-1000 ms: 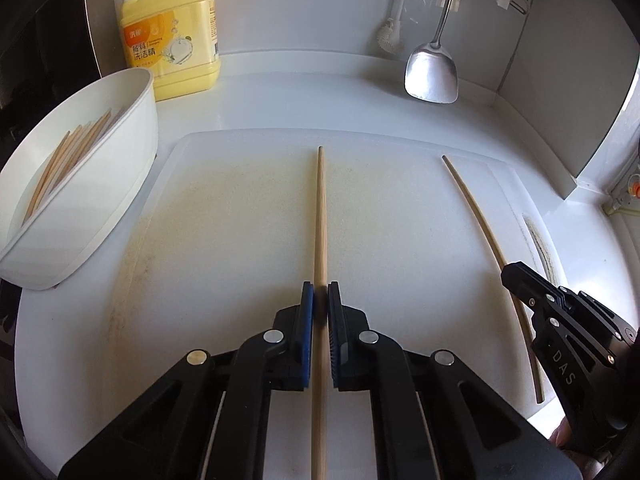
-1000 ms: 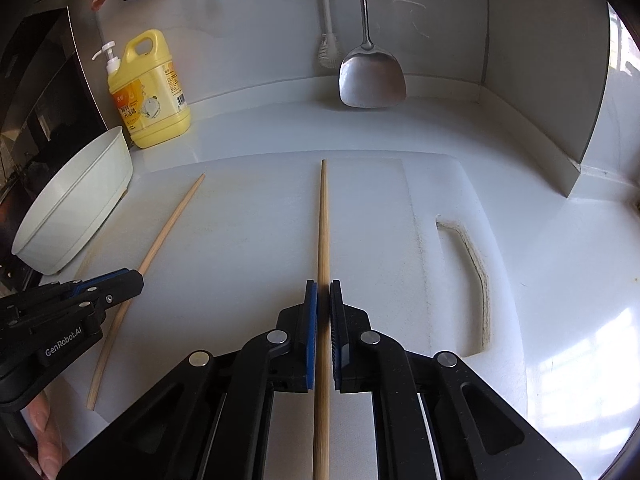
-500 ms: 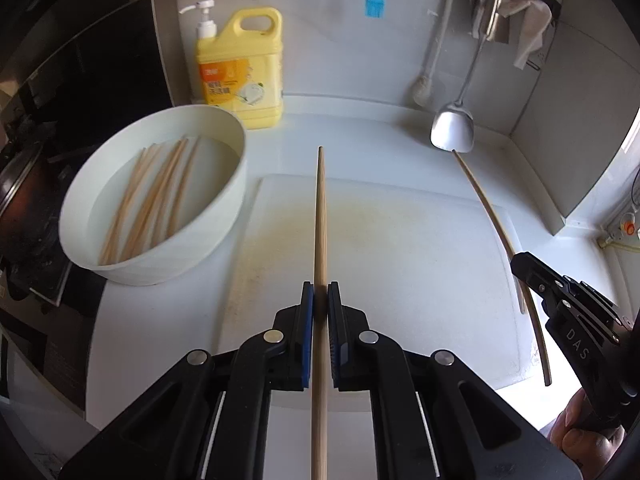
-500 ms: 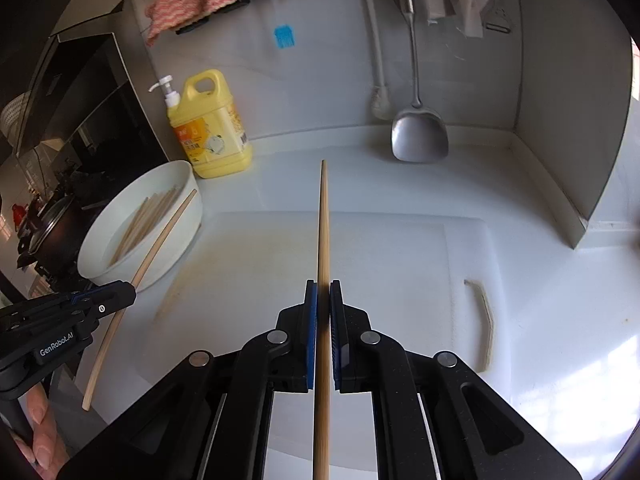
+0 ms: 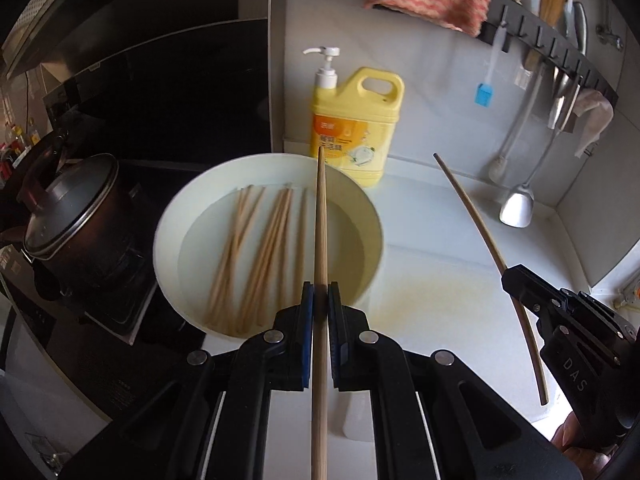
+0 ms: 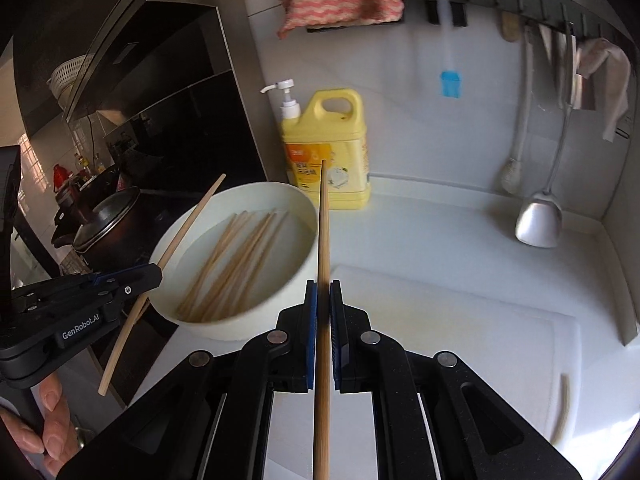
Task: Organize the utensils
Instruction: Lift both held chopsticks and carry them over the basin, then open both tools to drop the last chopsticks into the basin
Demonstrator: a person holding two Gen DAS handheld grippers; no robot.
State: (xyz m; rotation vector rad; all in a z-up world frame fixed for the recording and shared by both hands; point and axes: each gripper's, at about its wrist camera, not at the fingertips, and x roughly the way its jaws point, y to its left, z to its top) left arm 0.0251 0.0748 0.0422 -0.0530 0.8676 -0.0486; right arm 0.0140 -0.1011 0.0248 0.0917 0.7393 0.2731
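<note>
Here, chopstick [image 5: 320,216] clamped in left gripper [image 5: 320,292]

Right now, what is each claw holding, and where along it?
Left claw grips one chopstick partway along its length; right claw grips another chopstick the same way, tips forward, above the white bowl.

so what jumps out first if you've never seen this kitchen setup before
Each gripper is shut on a single long chopstick: the left gripper holds one over the white bowl, and the right gripper holds another just beside it. The bowl already holds a loose heap of chopsticks. Behind it stands a bright yellow detergent jug.
</note>
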